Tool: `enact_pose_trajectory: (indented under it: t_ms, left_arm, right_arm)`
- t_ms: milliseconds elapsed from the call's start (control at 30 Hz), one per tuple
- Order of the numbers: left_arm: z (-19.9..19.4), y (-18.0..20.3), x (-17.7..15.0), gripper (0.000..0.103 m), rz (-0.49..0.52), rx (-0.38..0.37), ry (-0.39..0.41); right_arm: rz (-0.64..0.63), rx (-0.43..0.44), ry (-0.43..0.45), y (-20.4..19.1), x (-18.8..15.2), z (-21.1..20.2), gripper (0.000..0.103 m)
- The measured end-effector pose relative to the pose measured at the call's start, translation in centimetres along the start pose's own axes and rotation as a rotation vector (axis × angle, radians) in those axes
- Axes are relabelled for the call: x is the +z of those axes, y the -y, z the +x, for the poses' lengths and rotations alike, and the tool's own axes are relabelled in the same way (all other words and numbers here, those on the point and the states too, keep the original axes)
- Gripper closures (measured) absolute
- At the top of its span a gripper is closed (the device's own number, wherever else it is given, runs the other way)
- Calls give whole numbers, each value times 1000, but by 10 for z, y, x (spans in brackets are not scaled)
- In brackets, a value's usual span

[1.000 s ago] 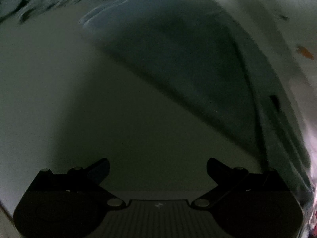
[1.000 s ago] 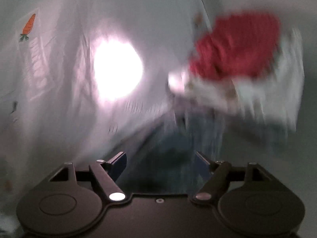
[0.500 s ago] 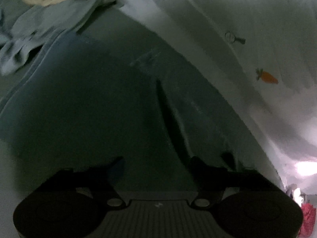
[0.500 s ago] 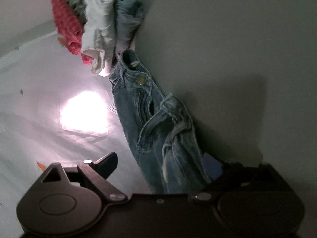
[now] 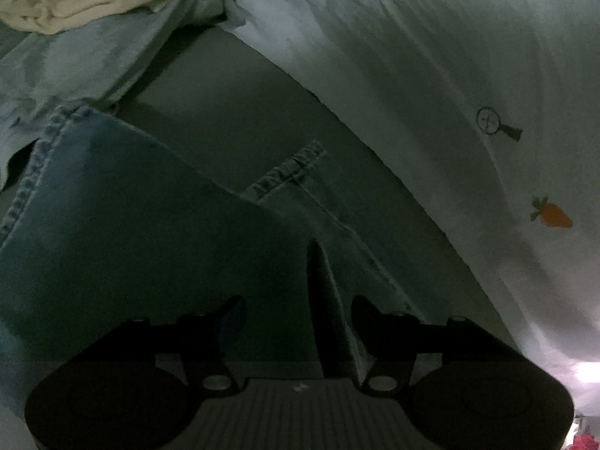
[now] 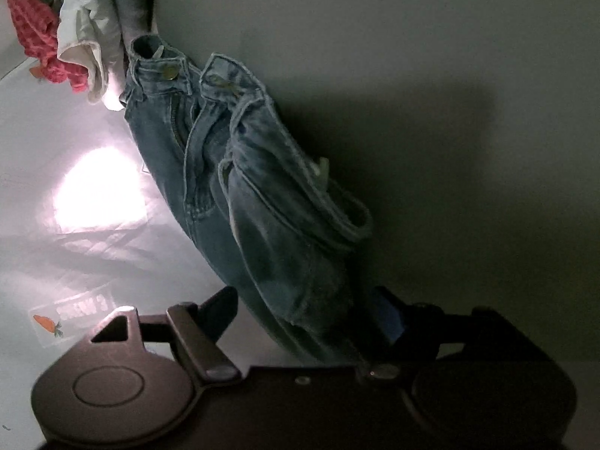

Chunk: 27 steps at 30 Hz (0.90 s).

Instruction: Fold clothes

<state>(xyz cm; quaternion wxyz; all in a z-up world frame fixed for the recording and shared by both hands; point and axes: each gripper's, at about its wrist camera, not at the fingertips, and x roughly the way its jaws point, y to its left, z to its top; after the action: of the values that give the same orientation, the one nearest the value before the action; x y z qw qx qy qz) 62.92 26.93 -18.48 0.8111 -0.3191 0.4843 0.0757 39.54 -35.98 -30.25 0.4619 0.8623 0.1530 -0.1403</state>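
A pair of blue jeans point(image 6: 240, 187) hangs bunched in the right wrist view, waistband and button at the far end, running back between the fingers. My right gripper point(image 6: 303, 303) has its jaws apart with the denim passing between them; whether they pinch it is unclear. In the left wrist view the jeans' legs point(image 5: 131, 225) spread out, hems showing. A fold of denim stands between the fingers of my left gripper point(image 5: 298, 311), whose jaws also stand apart.
A white sheet with carrot prints point(image 5: 450, 93) lies under the jeans. A pile of light blue and cream clothes point(image 5: 75, 18) sits at upper left. Red knit and white garments point(image 6: 56, 37) lie beyond the waistband. A bright light patch point(image 6: 101, 191) falls on the sheet.
Both grippers have closed in on the jeans. The left jaws have narrowed around a denim fold. The right view has steadied, with the jeans now nearer and between the fingers.
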Motion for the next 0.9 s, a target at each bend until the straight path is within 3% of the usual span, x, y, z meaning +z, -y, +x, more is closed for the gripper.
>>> enact_pose_trajectory:
  t_ms: [133, 233, 333, 367, 467, 633, 733, 900]
  left_arm:
    - [17, 11, 10, 34, 17, 39, 3]
    - [27, 18, 16, 33, 35, 86, 2]
    - [35, 24, 21, 34, 8, 140, -10]
    - [34, 26, 22, 40, -2, 155, -4]
    - [34, 30, 23, 89, -18, 243, 37]
    - [25, 37, 22, 96, -2, 249, 81]
    - [-14, 44, 24, 97, -15, 205, 170]
    - [-127, 35, 10, 97, -158, -65, 328]
  right_arm:
    - [12, -8, 30, -5, 4, 15, 24]
    - [23, -29, 45, -8, 11, 23, 38]
    - [-26, -55, 64, -17, 14, 23, 60]
    - [-58, -64, 73, -21, 12, 21, 72]
    - [-152, -93, 102, -33, 9, 15, 88]
    - [-463, -5, 156, -98, -8, -10, 90]
    - [-603, 87, 192, -142, -16, -35, 91]
    - [-719, 249, 239, -203, -20, -98, 92]
